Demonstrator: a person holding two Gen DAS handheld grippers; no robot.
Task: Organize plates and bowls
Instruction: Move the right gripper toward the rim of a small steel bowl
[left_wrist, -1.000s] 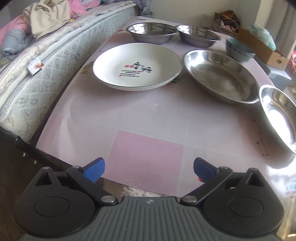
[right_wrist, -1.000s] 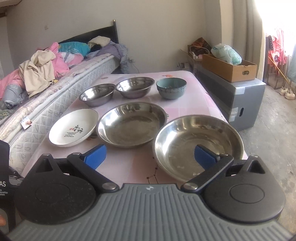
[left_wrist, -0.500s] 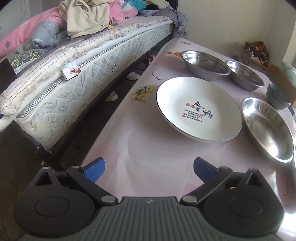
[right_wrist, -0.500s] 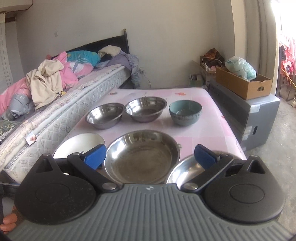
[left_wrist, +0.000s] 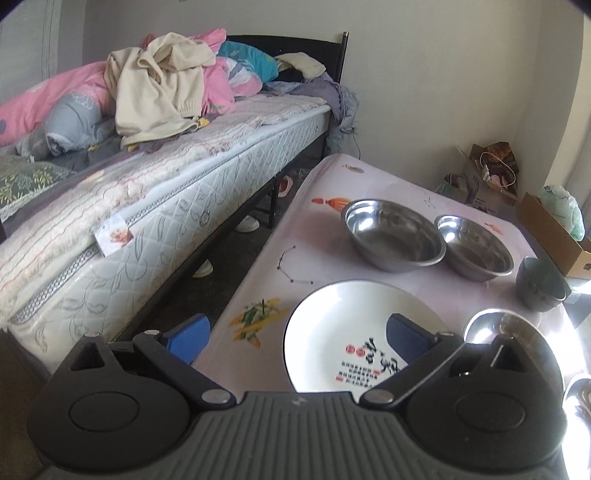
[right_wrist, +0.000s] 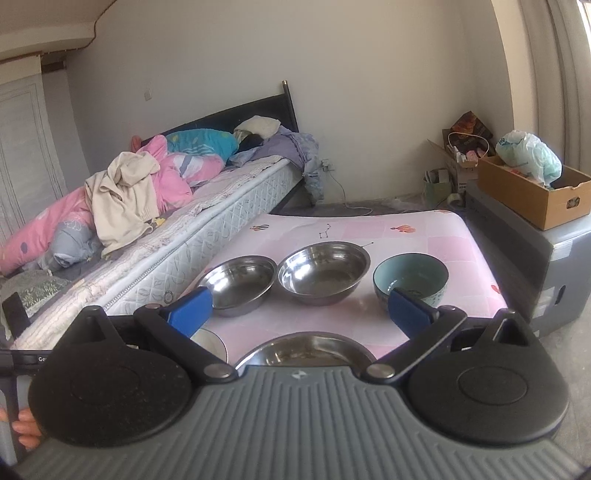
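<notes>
On the pink table (left_wrist: 317, 206) lies a white plate (left_wrist: 340, 325) with printed characters, close under my open left gripper (left_wrist: 295, 336). Behind it stand two steel bowls (left_wrist: 393, 238) (left_wrist: 474, 247) and a teal ceramic bowl (left_wrist: 537, 284). A wide steel plate (left_wrist: 495, 325) shows at the right. In the right wrist view my open right gripper (right_wrist: 299, 312) hovers above the table's near side; beyond it stand the steel bowls (right_wrist: 240, 282) (right_wrist: 323, 271) and the teal bowl (right_wrist: 410, 277). Below it a steel plate (right_wrist: 306, 350) and the white plate's edge (right_wrist: 212, 345) peek out.
A bed (left_wrist: 155, 177) piled with clothes runs along the table's left side with a narrow floor gap between. A grey cabinet (right_wrist: 535, 266) carrying a cardboard box (right_wrist: 532, 192) stands right of the table. A person's fingers (right_wrist: 24, 428) show at the lower left.
Both cameras have tilted upward and moved forward. The left gripper now sits over the white plate's near edge; the right one looks past the big steel plates toward the bowls. Both stayed open.
</notes>
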